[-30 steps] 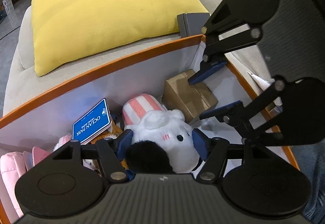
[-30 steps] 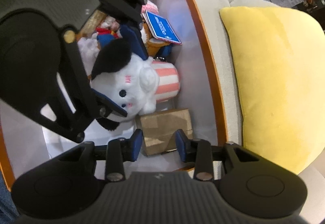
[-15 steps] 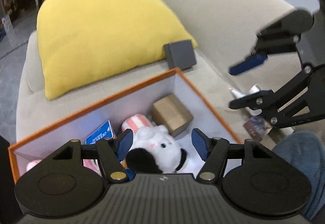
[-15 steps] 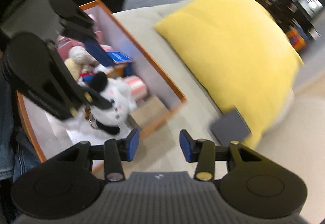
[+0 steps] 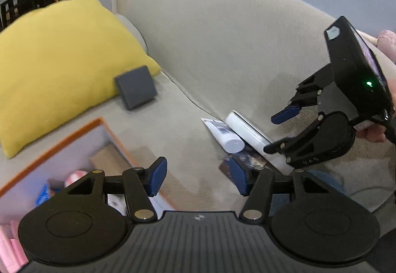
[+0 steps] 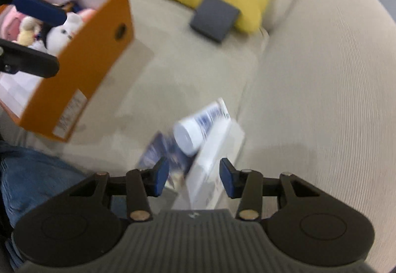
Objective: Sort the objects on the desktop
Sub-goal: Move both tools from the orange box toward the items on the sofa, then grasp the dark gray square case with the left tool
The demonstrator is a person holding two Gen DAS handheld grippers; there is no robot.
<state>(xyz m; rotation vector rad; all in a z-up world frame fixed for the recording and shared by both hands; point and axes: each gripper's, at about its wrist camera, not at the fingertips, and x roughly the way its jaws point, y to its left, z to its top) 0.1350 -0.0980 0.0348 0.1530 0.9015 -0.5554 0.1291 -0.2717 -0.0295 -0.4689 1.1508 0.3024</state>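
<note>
Both grippers out of the box (image 6: 81,70) since a second ago, now over the sofa (image 5: 222,50). Left gripper (image 5: 196,177) empty, jaws closing. Right gripper (image 6: 195,180) empty, jaws opening above a white carton (image 6: 212,164), tube (image 6: 198,129) and dark packet (image 6: 165,151) lying touching at the seat crease.

Left gripper (image 5: 196,177), jaws closing on nothing, hangs over the sofa seat (image 5: 173,129); right gripper (image 5: 277,133) hovers above a white tube (image 5: 224,134)
</note>
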